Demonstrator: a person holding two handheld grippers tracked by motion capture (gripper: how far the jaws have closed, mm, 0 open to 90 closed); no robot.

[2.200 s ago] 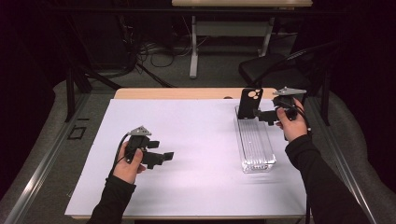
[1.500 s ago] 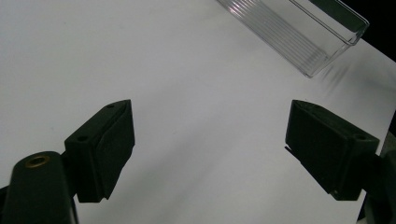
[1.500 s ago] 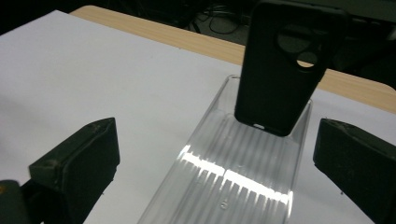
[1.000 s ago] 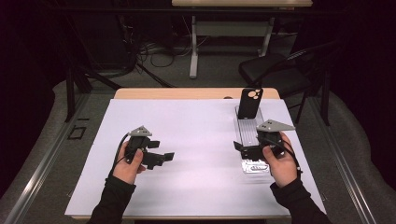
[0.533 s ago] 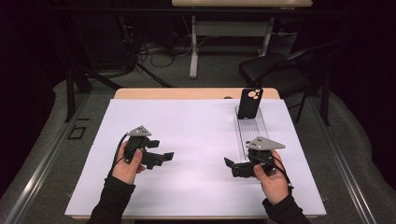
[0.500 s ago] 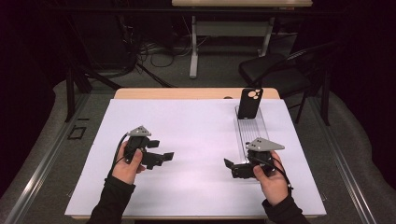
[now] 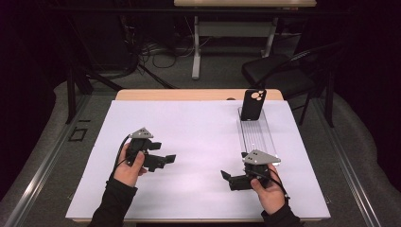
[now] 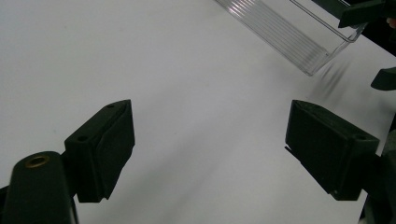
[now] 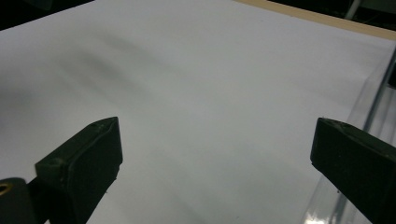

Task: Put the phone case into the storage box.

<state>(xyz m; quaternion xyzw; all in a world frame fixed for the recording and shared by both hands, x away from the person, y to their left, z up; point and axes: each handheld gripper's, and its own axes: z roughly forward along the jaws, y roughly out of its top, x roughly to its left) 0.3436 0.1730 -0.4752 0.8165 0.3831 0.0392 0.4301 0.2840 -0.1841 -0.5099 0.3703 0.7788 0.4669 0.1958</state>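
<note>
on the white table (image 7: 198,127), both your grippers empty.
high view: left gripper (image 7: 165,159) and right gripper (image 7: 227,176) gape wide; phone (image 7: 252,105) upright at clear tray's (image 7: 257,137) far end. gripper views: jaws spread over bare sheet.

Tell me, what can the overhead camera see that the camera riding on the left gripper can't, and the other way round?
The high view alone takes in the black phone standing upright at the far end of the clear tray, the person's two hands, the left gripper as a whole, and the chair and cables beyond the table.

The left gripper view alone gives a close look along that gripper's two black jaws, standing wide apart with nothing between them.

Both show the white table surface, the clear ribbed tray and part of the right gripper near the tray's end.
</note>
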